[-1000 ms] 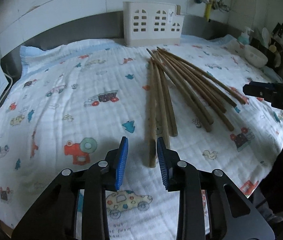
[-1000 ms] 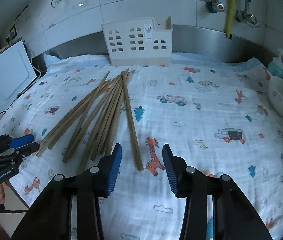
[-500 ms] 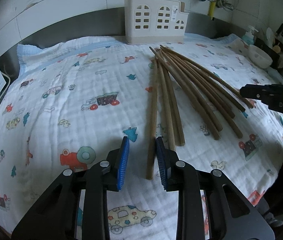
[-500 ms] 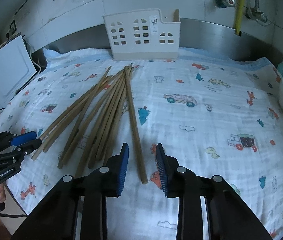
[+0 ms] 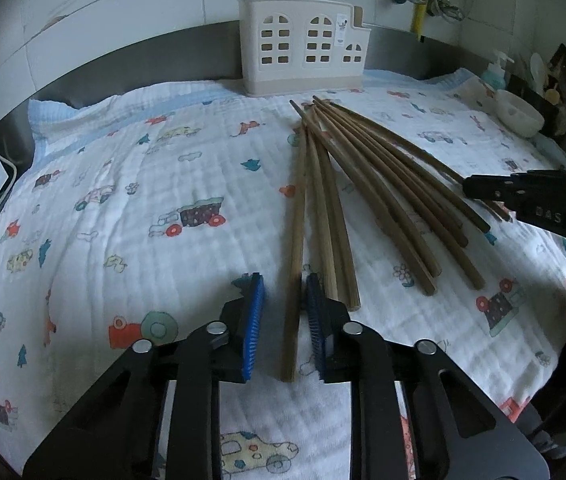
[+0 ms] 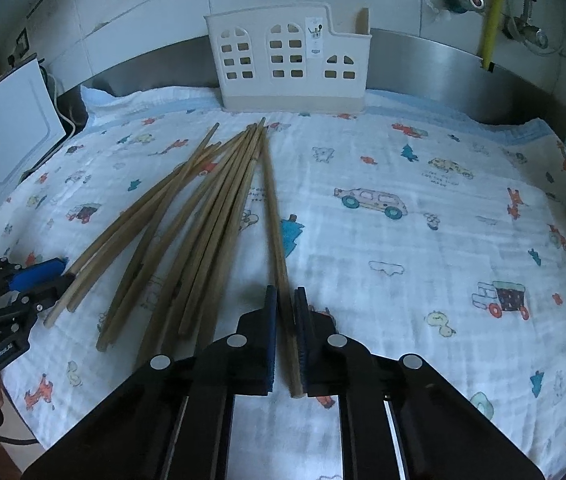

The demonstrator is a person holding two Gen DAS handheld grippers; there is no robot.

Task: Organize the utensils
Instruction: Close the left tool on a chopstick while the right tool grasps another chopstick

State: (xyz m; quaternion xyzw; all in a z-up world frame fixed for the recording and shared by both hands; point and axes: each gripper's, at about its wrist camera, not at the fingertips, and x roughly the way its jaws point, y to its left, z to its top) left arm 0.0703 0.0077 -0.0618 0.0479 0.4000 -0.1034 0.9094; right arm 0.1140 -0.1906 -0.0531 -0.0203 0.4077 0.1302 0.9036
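A bunch of brown wooden chopsticks lies fanned out on a white cloth with little cars and animals printed on it. Their far tips come together near a cream holder with window holes, which stands at the back against the steel wall.

The left gripper sits low over the cloth at the near end of the fan. One chopstick runs between its blue pads. The jaws are closing, but there is a clear gap on the left side of the stick. On the right side I cannot tell if the pad touches it.

The right gripper is squeezed shut on a single chopstick at the other edge of the fan. The stick's near end pokes out behind the pads. Motion blur makes this stick look soft.

A white bowl sits at the far right, partly cut off. A white boxy thing stands at the left; I cannot tell what it is. The top of the holder hides what is inside, except one stick tip peeking out.
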